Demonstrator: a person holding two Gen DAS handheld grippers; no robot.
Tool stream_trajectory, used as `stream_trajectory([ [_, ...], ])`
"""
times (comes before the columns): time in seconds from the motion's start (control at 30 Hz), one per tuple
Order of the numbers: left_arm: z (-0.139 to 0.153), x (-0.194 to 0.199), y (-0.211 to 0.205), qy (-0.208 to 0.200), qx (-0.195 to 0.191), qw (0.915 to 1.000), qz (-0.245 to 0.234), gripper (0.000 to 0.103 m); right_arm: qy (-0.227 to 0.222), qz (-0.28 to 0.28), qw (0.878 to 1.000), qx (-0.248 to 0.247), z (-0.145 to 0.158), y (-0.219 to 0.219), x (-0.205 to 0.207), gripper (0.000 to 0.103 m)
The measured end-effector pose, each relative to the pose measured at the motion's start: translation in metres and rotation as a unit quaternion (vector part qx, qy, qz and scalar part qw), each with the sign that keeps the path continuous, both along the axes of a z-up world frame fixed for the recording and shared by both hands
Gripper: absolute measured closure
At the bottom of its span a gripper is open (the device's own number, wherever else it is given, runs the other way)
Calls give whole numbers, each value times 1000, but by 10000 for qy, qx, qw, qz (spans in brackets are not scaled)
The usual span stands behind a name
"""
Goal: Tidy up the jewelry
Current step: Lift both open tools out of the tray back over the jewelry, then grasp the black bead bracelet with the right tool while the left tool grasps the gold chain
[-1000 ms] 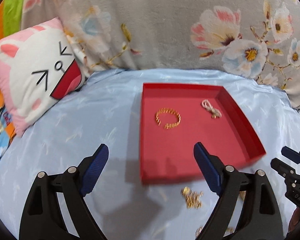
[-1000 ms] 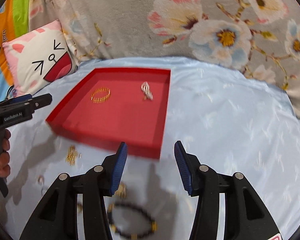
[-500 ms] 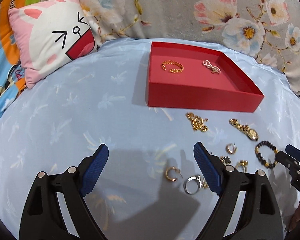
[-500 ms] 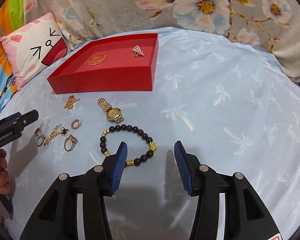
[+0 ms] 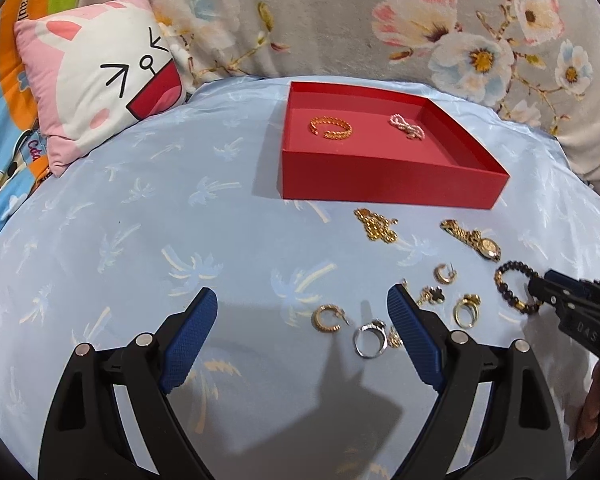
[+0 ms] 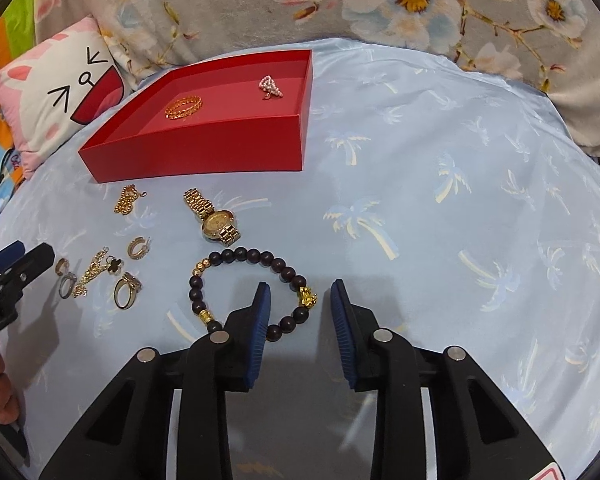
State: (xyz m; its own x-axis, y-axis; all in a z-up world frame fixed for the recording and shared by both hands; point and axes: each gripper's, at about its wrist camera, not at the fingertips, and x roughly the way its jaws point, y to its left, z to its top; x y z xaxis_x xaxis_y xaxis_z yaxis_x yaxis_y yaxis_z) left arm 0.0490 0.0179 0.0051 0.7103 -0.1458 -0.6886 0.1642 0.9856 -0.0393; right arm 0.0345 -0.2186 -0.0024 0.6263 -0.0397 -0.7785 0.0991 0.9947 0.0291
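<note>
The right gripper (image 6: 298,300) hangs low over the pale blue sheet (image 6: 440,208), its blue jaws closing with a gap left between them. The near right arc of the bead bracelet (image 6: 252,257) lies in that gap, its gold charm just inside the right jaw; the pads do not press on it. The bracelet is a loop of dark round beads with a few gold spacers, lying flat on the sheet.

The left gripper (image 5: 300,308) has its jaws spread wide with nothing gripped. Between and just ahead of them lie a gold hoop earring (image 5: 326,318) and a silver ring (image 5: 370,340). Past its right jaw sit a black clover charm on a gold chain (image 5: 434,295), a gold ring (image 5: 466,312) and a second hoop earring (image 5: 444,273).

Farther out, near the box front, a bunched gold chain (image 5: 376,226) and a gold watch (image 6: 216,220) with a link band lie on the sheet.

The red box (image 6: 204,152) is open and shallow, and sits beyond the loose pieces. Inside it rest a twisted gold bangle (image 6: 184,106) on the left and a small pearl piece (image 6: 271,86) on the right, well apart.

A cat-face pillow (image 5: 100,80) leans at the left, and a grey flowered blanket (image 5: 380,8) runs along the back.
</note>
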Motion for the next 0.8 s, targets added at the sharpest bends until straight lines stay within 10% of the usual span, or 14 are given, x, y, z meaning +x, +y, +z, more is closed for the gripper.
stream_trajectory([
  [0.1,-2,-6,-4,49,85,9999,-87,18,-10,75,10000,-24,0,3,-1,95],
  [0.8,1,35,-20,273,-98,9992,-292,19,-131,-46,9990,424,2,-9,-10,95],
])
